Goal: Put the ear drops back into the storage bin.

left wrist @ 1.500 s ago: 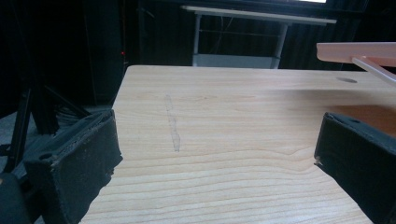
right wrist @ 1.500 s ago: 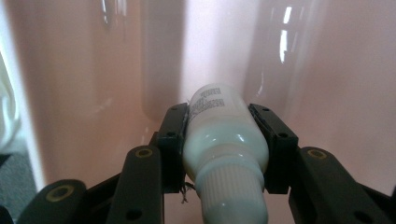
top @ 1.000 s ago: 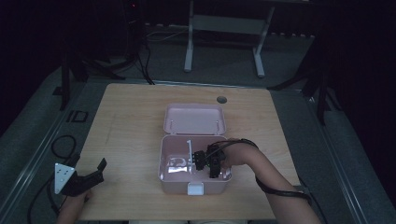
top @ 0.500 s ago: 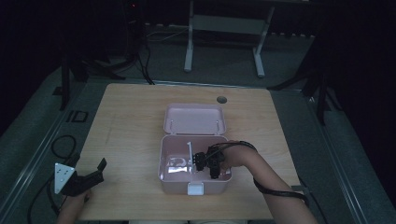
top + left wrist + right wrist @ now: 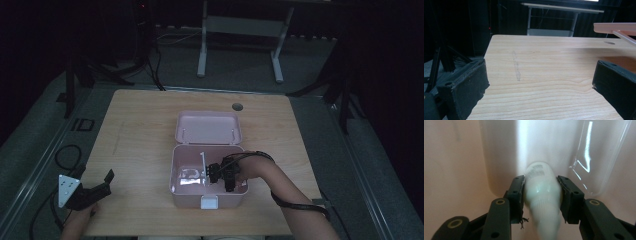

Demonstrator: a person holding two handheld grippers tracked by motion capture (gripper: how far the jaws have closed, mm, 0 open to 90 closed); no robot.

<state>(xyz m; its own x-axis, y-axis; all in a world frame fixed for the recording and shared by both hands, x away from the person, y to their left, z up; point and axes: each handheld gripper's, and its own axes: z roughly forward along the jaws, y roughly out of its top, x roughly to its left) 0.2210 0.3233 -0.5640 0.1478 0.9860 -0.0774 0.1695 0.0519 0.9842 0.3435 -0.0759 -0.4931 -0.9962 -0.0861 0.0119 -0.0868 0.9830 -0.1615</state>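
An open pink plastic box (image 5: pixel 173 170) stands at the middle front of the table, its lid (image 5: pixel 207 128) laid back. My right gripper (image 5: pixel 214 172) reaches into the box from the right. In the right gripper view its jaws (image 5: pixel 541 195) are shut on a white, rounded tube-like object (image 5: pixel 541 187) with small print at its far end, close to the box's pink wall. My left gripper (image 5: pixel 102 182) rests at the table's front left corner, open, and the left gripper view shows bare wood between its pads (image 5: pixel 471 82).
A clear plastic piece (image 5: pixel 599 157) lies in the box beside the white object, and a thin white upright piece (image 5: pixel 202 159) stands inside it. A round hole (image 5: pixel 237 106) sits near the table's far edge. Cables trail over the floor at left.
The right gripper has edged slightly to the left inside the box, still holding the white object. The left gripper has stayed in place.
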